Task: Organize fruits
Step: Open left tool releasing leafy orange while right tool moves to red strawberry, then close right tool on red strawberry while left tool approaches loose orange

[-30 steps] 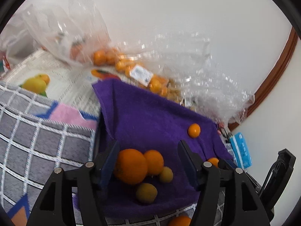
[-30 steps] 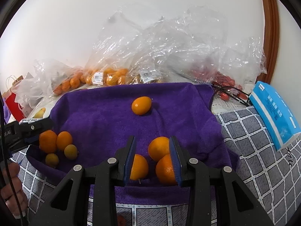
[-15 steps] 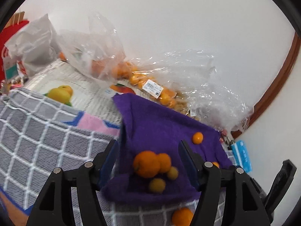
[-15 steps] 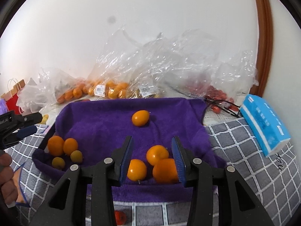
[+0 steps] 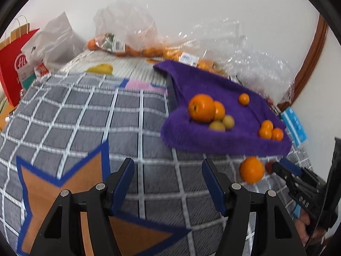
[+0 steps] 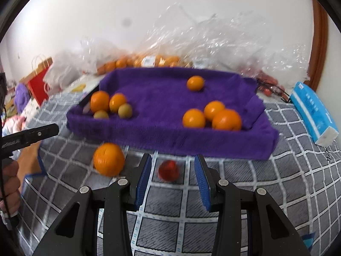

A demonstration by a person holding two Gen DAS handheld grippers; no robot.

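A purple towel-lined tray point(image 6: 162, 132) point(image 5: 213, 143) holds oranges in groups: two oranges with two small green fruits point(image 6: 124, 110) at its left, three oranges point(image 6: 213, 116) at its right, one small orange point(image 6: 195, 83) at the back. A loose orange point(image 6: 108, 159) point(image 5: 251, 169) and a small red fruit point(image 6: 168, 170) lie on the grey checked cloth in front of the tray. My right gripper point(image 6: 172, 175) is open, its blue pads either side of the red fruit but apart from it. My left gripper point(image 5: 167, 183) is open over bare cloth, empty.
Clear plastic bags of oranges point(image 6: 149, 60) lie against the wall behind the tray. A blue tissue pack point(image 6: 312, 112) lies at the right, a red paper bag point(image 5: 15, 64) at the far left. A person's hand point(image 6: 9, 181) holds the left gripper.
Both grippers have pulled back from the tray toward the near side of the cloth. The loose orange and red fruit have come into view in front of the tray. Neither gripper's opening has changed.
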